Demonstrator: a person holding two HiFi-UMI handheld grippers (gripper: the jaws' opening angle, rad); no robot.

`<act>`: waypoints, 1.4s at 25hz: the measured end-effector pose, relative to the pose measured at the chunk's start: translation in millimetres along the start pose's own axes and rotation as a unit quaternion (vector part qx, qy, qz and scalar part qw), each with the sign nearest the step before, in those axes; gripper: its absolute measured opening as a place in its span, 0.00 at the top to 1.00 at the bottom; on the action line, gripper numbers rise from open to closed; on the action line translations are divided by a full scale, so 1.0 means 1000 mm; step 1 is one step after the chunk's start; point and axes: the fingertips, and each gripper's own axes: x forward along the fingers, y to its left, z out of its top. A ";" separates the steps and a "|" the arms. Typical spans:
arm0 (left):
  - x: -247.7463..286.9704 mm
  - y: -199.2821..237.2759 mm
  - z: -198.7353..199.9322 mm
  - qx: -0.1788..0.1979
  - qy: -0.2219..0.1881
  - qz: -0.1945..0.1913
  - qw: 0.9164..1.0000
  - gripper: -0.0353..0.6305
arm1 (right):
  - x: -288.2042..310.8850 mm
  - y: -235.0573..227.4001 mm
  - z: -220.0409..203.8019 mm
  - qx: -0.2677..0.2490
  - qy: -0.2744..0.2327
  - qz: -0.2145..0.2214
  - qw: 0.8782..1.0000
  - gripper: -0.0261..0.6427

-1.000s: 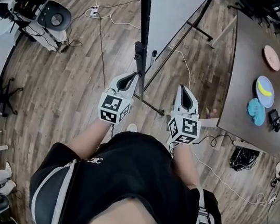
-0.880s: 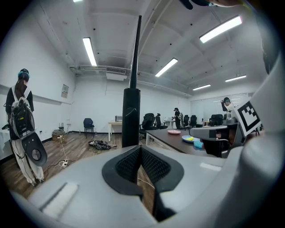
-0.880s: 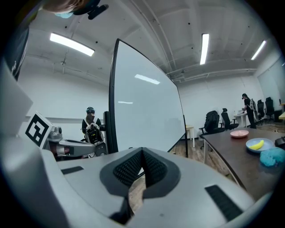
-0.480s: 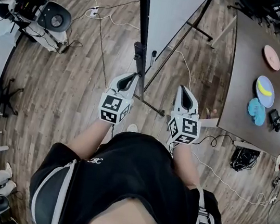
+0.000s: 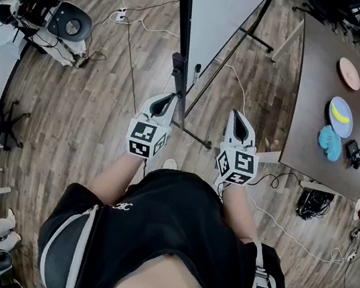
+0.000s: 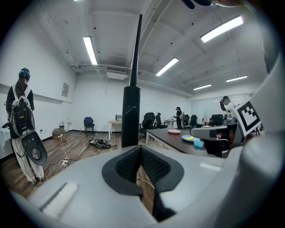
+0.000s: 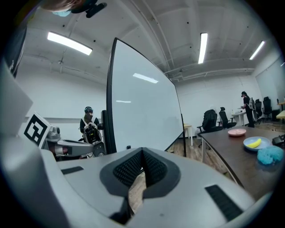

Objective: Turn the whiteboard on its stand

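Shows a tall white rectangular whiteboard [image 5: 228,12] in a black frame, upright on its black metal stand [image 5: 182,45], just ahead over a grey-brown wooden plank floor [image 5: 84,104]. Places the white hand-held left gripper [image 5: 167,99] just beside the stand's upright post, apparently not touching it, jaws clenched together on nothing. Places the matching white right gripper [image 5: 240,117] level with it, to the right of the post and short of the panel, jaws likewise pressed together and empty. Looks along the right gripper at the board's blank face, seen at a slant, with its black edge rising close by. Leaves a dark brown table [image 5: 314,107] off to the right, carrying a round pink plate [image 5: 349,74] and a round blue plate [image 5: 340,116]. Finds no change from the moments just before: same gripper positions, same board angle. Suggests a pause ahead of the turn, with the board not yet grasped; probably calls for gripping or pushing the frame's edge to swing it.
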 end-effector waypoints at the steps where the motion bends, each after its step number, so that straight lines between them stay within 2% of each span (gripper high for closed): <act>1: 0.000 0.000 0.000 0.000 0.000 0.000 1.000 0.94 | 0.000 0.000 0.000 0.000 0.000 0.000 1.000 0.95; 17: -0.004 0.001 -0.003 -0.006 0.004 0.001 1.000 0.94 | -0.002 0.002 -0.001 0.002 0.005 -0.002 1.000 0.95; 35: -0.015 -0.002 -0.002 -0.009 0.001 0.003 1.000 0.94 | -0.003 0.018 0.007 -0.007 -0.004 0.015 1.000 0.95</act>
